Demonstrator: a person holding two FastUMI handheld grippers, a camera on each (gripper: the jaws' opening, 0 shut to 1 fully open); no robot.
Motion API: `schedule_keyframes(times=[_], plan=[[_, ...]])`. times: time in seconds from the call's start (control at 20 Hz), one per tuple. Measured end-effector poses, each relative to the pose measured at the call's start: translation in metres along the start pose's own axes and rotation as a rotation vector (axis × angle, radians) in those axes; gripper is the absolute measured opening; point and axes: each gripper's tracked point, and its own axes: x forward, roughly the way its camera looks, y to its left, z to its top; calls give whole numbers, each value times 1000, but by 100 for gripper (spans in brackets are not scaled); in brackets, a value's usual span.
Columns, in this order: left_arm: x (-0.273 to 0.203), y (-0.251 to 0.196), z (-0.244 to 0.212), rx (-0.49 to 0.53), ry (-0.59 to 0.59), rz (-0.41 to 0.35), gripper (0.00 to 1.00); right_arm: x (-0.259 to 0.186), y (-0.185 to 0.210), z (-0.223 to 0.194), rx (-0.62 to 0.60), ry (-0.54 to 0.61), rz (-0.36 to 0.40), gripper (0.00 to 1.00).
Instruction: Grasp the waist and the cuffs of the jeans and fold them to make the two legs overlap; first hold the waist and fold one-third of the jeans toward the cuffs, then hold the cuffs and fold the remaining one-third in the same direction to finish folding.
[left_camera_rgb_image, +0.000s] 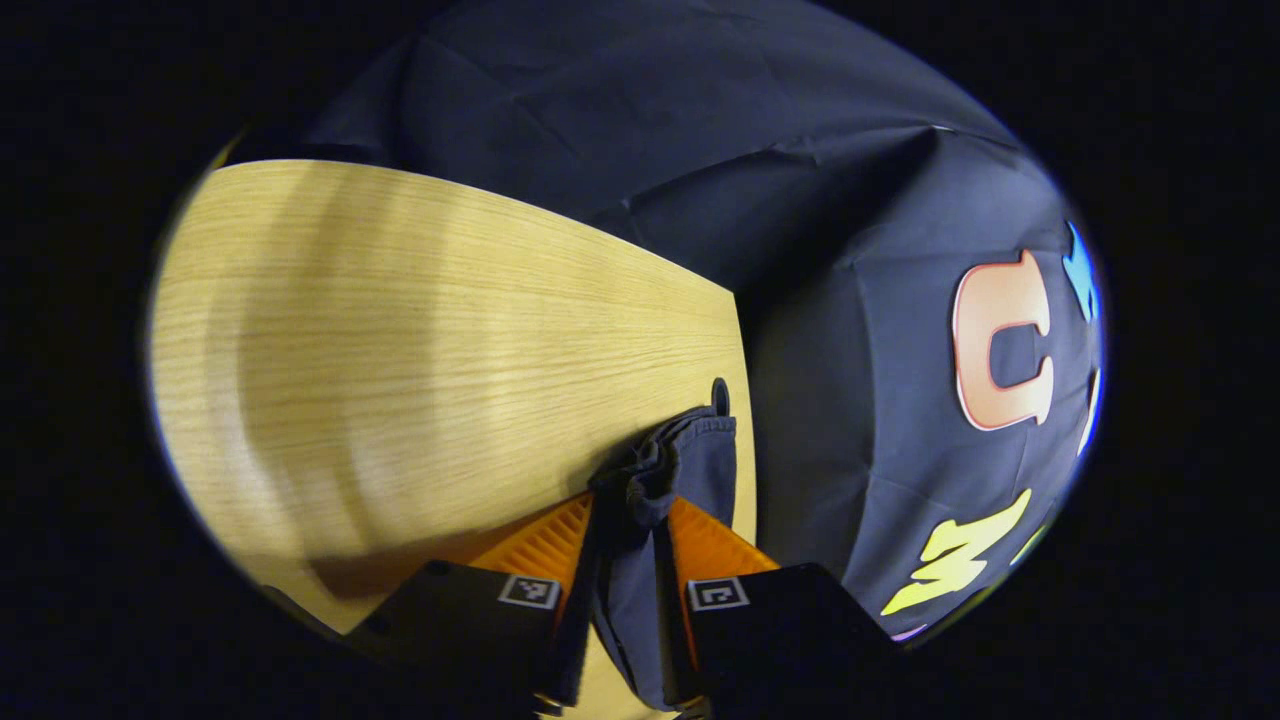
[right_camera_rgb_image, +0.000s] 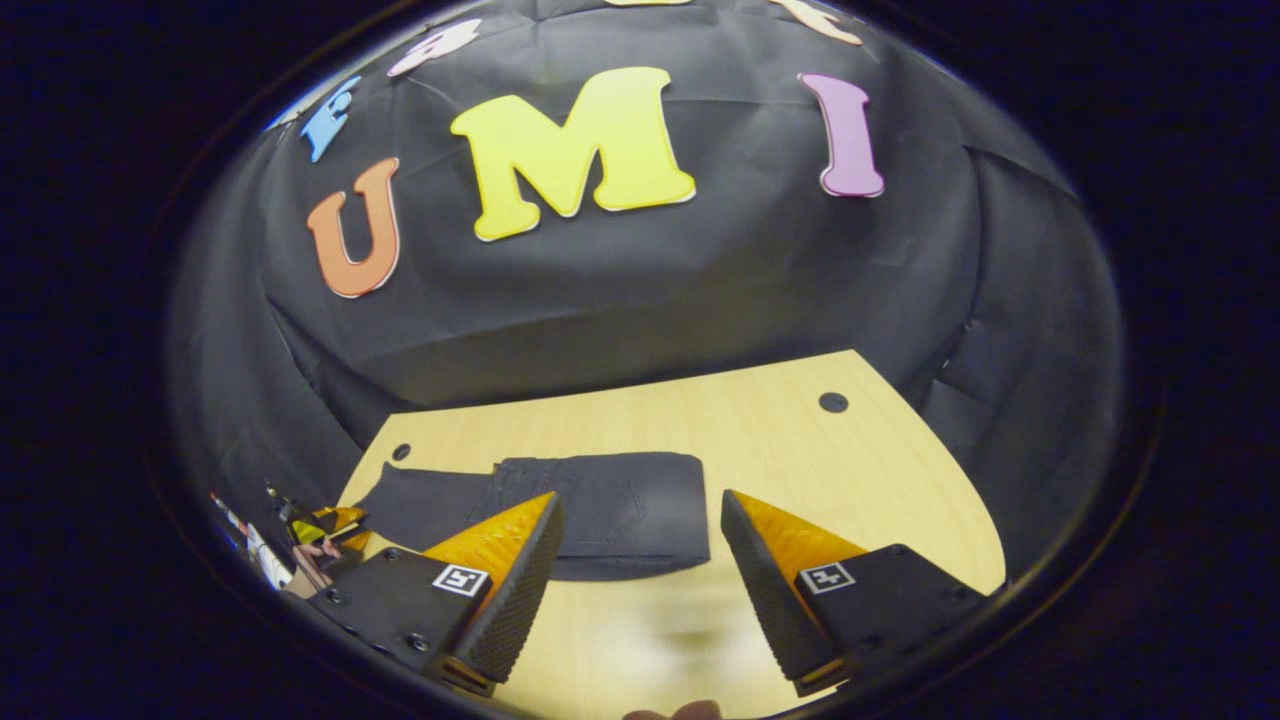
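The dark jeans (right_camera_rgb_image: 620, 515) lie flat on the wooden table (right_camera_rgb_image: 760, 440), doubled lengthwise, with a single-layer end stretching left. My right gripper (right_camera_rgb_image: 640, 498) hovers open just in front of their near edge, nothing between its fingers. In the left gripper view, my left gripper (left_camera_rgb_image: 630, 500) is shut on a bunched end of the jeans (left_camera_rgb_image: 690, 460), lifted a little above the table (left_camera_rgb_image: 400, 350) near its right edge. The left gripper (right_camera_rgb_image: 325, 530) and the hand holding it also appear at the far left of the right gripper view, at the jeans' left end.
Round cable holes sit near the table corners (right_camera_rgb_image: 833, 402) (right_camera_rgb_image: 401, 452) (left_camera_rgb_image: 720, 395). The black cloth wall (right_camera_rgb_image: 650, 290) hangs close behind the table's far edge. Bare wood spreads to the right of the jeans.
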Motion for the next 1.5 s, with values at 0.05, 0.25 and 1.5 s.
schedule_keyframes(times=[0.05,0.25,1.5], plan=[[0,0,0,22,2,3,24,-2,-5,-2,8,-2,-7,96],[-11,-28,1,105,-29,-60,11,-17,-26,-1,-17,-38,-43,96],[-90,-237,-340,1187,-57,-413,10,-132,-170,-17,-144,-171,-92,94]])
